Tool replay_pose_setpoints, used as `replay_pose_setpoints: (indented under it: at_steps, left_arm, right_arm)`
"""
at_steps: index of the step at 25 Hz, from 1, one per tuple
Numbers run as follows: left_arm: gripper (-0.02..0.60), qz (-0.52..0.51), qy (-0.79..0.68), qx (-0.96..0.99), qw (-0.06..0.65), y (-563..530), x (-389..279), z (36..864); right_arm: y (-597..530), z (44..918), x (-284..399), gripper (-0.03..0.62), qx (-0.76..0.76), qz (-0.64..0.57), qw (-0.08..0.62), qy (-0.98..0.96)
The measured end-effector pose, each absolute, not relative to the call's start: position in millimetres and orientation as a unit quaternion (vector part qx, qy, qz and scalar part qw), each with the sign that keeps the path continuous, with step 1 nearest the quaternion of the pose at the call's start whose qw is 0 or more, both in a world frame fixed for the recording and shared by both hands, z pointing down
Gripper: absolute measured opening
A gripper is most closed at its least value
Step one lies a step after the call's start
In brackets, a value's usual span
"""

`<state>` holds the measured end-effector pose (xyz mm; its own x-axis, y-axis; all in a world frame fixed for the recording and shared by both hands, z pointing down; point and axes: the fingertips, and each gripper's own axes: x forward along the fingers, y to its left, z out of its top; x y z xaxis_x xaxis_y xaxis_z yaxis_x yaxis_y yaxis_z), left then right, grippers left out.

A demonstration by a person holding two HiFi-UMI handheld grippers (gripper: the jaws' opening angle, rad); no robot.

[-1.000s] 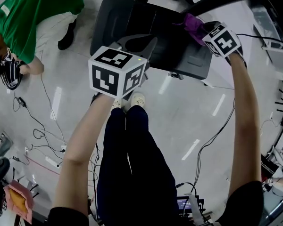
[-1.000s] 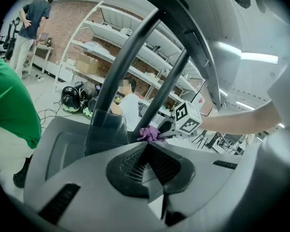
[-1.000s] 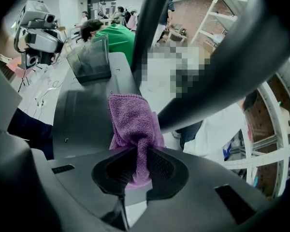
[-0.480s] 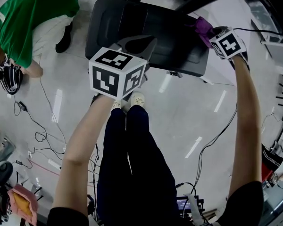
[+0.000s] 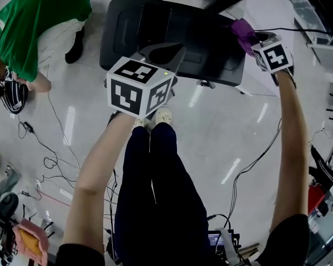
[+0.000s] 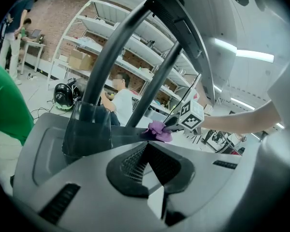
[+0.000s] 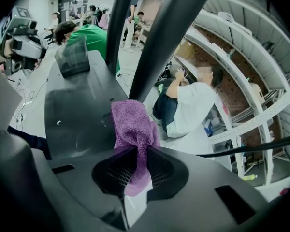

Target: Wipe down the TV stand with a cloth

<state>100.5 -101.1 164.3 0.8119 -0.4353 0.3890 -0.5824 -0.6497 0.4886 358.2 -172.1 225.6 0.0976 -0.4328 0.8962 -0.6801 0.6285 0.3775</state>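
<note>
Lying on the far right corner of the black TV stand point(image 5: 150, 32), the purple cloth point(image 7: 131, 124) points long-ways away from the right tongs point(image 7: 137, 152), which pinch its near end. The left tongs point(image 6: 148, 146) are closed and empty, over the stand's near edge.

The stand point(image 5: 155, 32) sat on the floor point(image 5: 222, 132) just ahead of the person's feet point(image 5: 155, 118), with its poles point(image 7: 169, 37) rising from it. The cloth point(image 5: 244, 33) lay on the stand's right edge at the foot of a pole, pinched between the fingers point(image 7: 165, 167) of the right gripper point(image 5: 254, 40). The left gripper point(image 5: 162, 52) hung over the stand's near edge, well apart from the cloth. A crouching person point(image 5: 39, 15) was left of the stand, with cables point(image 5: 50, 148) on the floor nearer.
</note>
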Motion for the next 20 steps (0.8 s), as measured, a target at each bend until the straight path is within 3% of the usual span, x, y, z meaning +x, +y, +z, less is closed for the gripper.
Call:
replay_pose_setpoints:
  at_steps: [10,20]
  left_arm:
    - [0.006,0.121,-0.291,0.896,0.314,-98,83,165]
    - [0.006,0.122,-0.312,0.884,0.327,-103,47,181]
  right_arm:
    - [-166,179,213,0.067,0.309,-0.014,0.555,-0.772]
    - [-155,231,115,0.067,0.180,-0.076,0.584,-0.788]
